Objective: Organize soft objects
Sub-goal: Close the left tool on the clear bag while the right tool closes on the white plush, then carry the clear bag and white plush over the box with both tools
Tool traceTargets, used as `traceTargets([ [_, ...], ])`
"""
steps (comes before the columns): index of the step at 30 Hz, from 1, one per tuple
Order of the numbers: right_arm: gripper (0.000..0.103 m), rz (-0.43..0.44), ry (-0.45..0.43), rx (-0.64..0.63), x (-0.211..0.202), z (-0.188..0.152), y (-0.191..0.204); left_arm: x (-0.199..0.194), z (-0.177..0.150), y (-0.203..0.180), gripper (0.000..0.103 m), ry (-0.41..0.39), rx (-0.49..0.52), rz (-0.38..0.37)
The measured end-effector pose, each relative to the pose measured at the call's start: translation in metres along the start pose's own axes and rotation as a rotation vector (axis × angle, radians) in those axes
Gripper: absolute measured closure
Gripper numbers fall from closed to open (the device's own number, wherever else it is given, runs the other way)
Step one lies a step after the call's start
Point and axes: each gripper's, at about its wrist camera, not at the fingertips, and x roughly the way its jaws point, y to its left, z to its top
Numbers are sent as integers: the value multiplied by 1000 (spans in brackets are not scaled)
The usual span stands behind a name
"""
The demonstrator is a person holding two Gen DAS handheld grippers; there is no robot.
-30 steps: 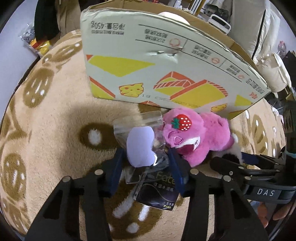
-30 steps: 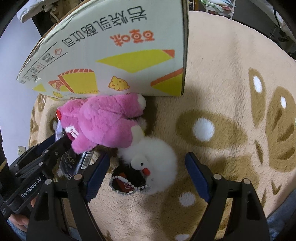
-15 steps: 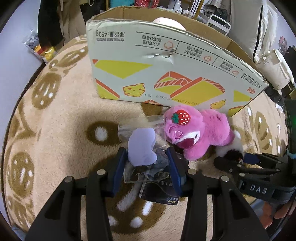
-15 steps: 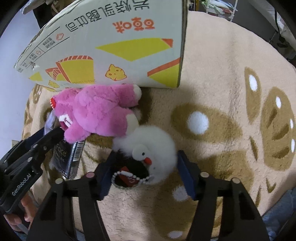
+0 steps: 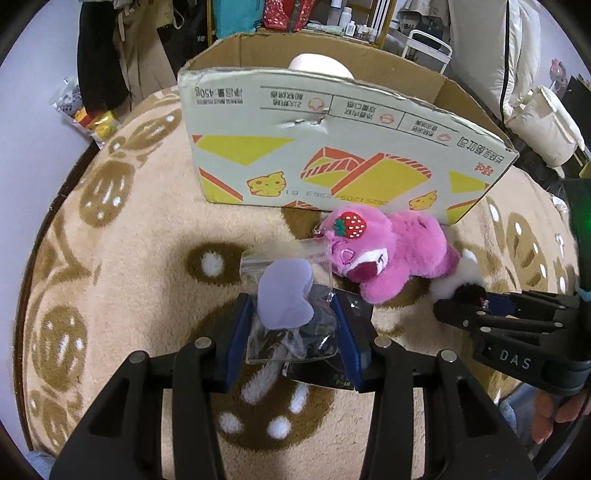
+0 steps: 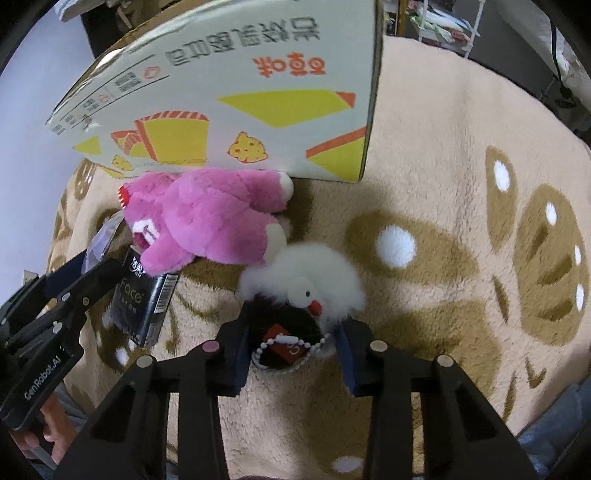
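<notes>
Box (image 5: 343, 155) looms behind pink plush (image 5: 384, 254); left claw (image 5: 295, 332) grips bag (image 5: 288, 314), right claw (image 6: 291, 354) just closed on white plush (image 6: 314, 273).

Home interior, likely bedroom or living room: plush patterned rug (image 5: 122, 258) covering floor, clothing (image 5: 99, 48) hanging at rear, white puffy bedding (image 5: 539, 122) lying alongside, cluttered shelves (image 5: 354, 26) standing behind.
</notes>
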Motion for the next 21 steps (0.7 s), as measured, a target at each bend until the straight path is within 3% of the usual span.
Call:
traceTargets([
  [9,63,11,-129,-9,-45,-7,-12,-17,-1,-1,61,-34,16,14],
  [16,63,28,-178,17,-63,11,-18,-15,-3,0,64,-24,16,17],
  [21,63,56,-236,16,-78,15,-20,-25,-2,-1,64,-67,28,46],
])
